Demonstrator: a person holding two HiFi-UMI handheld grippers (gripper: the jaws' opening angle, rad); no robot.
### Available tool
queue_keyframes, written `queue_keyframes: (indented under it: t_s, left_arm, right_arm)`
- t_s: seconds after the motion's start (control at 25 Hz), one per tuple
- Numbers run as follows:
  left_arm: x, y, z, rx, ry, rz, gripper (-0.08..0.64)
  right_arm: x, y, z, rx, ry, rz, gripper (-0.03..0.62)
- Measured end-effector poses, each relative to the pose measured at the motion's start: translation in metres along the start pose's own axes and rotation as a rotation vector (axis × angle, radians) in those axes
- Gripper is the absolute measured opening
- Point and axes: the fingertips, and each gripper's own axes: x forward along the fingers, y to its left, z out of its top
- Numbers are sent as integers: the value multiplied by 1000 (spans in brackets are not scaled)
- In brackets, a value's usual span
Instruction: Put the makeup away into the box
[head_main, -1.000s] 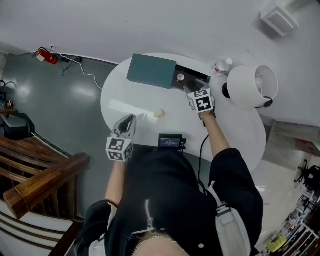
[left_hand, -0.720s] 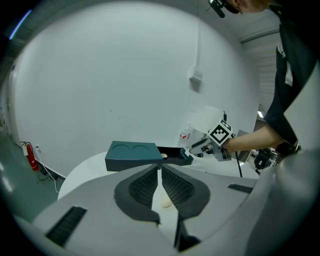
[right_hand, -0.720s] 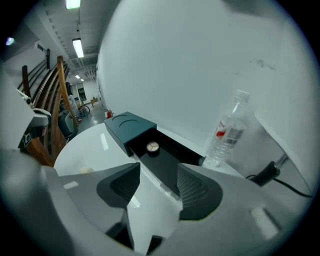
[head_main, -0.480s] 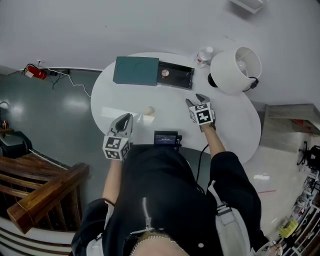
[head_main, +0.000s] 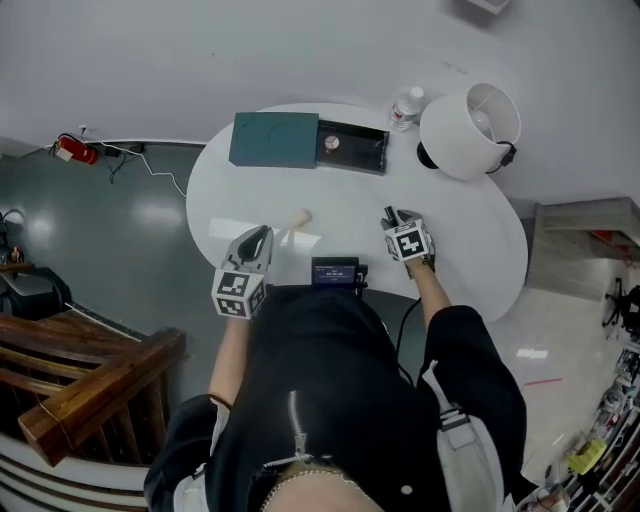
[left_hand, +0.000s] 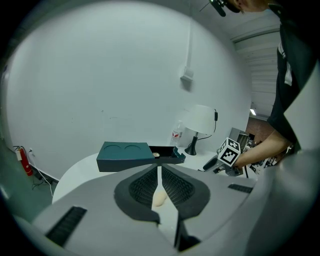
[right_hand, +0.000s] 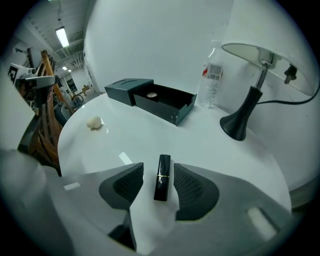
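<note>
My right gripper (right_hand: 158, 169) points steeply down at the white table (right_hand: 220, 150). Its jaws stand wide apart and have just been closing around a black lipstick (right_hand: 161, 178). The lipstick lies flat and lengthwise between them, and neither pad touches it. Ahead of the jaws and a little to their left, well apart, stands the dark teal box (right_hand: 167, 106). Its tray is slid open, with one small round item (right_hand: 151, 94) inside. Just right of the box is a clear water bottle (right_hand: 210, 80), then a white lamp (right_hand: 247, 107) on a black foot. Far to the gripper's left, a beige makeup sponge (right_hand: 94, 122) sits on the table. I hold my left gripper (left_hand: 159, 170) at the table's near edge, empty, with its jaws drawn together to a slit. The sponge lies ahead of it, with the box beyond.
</note>
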Motion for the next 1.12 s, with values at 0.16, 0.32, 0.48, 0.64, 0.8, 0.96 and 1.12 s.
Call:
queue_keyframes:
  t_s: [0.16, 0.32, 0.48, 0.64, 0.8, 0.96, 1.12]
  left_arm:
    - [-5, 2, -2, 1, -4, 16, 15]
    - [-10, 5, -6, -6, -5, 32, 15]
    - [-13, 7, -8, -11, -20, 44, 15]
    - [-16, 9, -10, -24, -21, 56, 15]
    - [-19, 10, -11, -32, -32, 70, 15]
    - [-24, 15, -14, -44, -35, 88, 14]
    - [-31, 18, -19, -71, -24, 110, 14]
  right_arm:
    - [5, -4, -13, 19, 54, -30, 153]
    - [10, -7, -22, 28, 90, -50, 88]
    - [13, -8, -14, -9, 49, -33, 87]
    - [8, -4, -8, 32, 49, -11, 87]
    - [1, 6, 14, 4, 17, 27, 87]
    - [-4, 14, 47, -38, -31, 44, 87]
    - [-9, 16, 84, -66, -81, 55, 87]
